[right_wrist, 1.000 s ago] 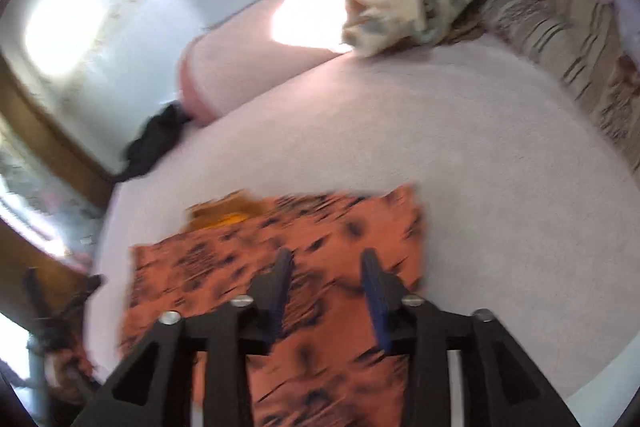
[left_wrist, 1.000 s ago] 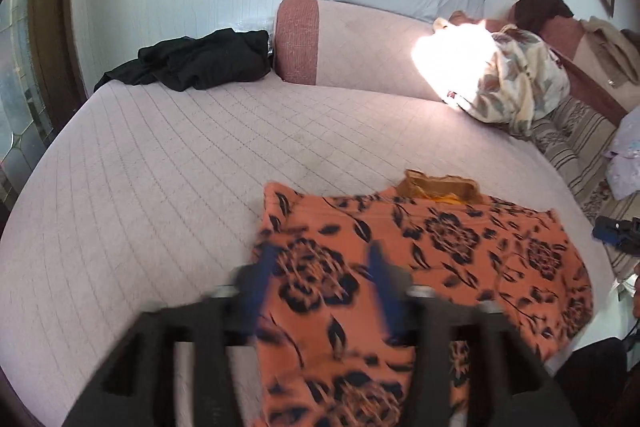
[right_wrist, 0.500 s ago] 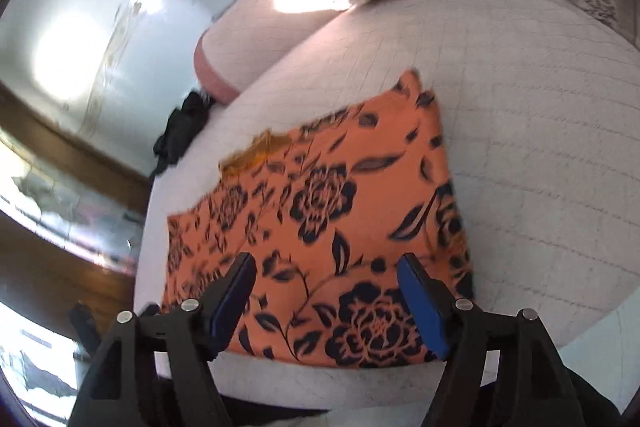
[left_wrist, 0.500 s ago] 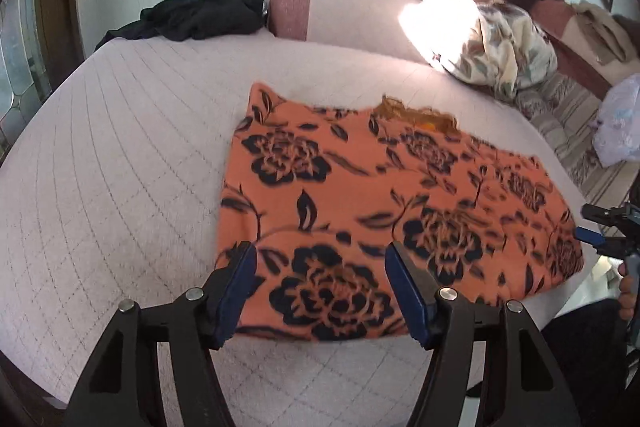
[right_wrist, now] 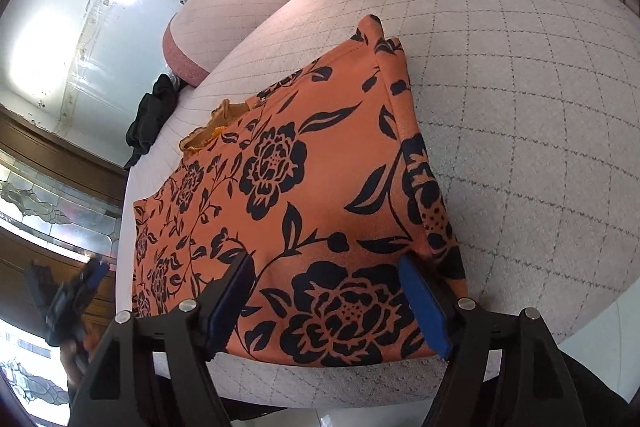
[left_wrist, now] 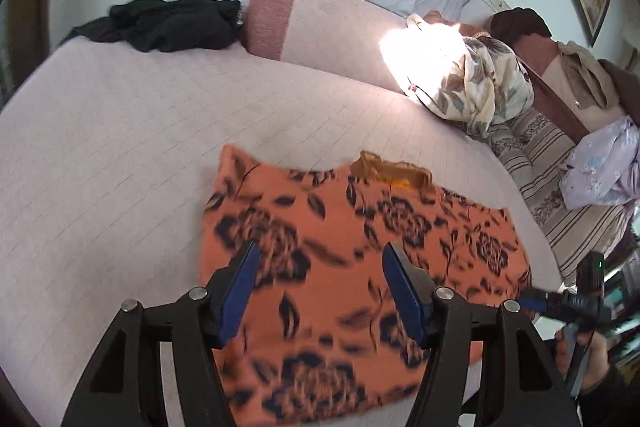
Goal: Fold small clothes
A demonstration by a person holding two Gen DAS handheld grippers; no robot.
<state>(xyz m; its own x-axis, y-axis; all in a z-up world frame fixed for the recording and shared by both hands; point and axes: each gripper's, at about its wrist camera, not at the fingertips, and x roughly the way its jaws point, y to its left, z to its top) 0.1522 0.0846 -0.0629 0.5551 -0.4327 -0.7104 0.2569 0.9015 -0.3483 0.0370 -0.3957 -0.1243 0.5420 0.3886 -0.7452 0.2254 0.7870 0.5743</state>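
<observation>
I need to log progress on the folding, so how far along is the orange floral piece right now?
Done: the orange floral garment lies spread flat on the quilted bed, with its right edge seemingly doubled over. In hand: nothing; the left gripper and right gripper are both open above its near edge. Left: no clear fold shows, and the black clothing waits by the bolster.

Quilted pinkish bed (left_wrist: 120, 131): orange floral garment (left_wrist: 352, 247) flat near edge; black clothes (left_wrist: 168, 23) far corner.

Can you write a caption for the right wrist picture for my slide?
Open right gripper above the near edge of an orange black-flowered garment lying on a pale quilted bed.
</observation>
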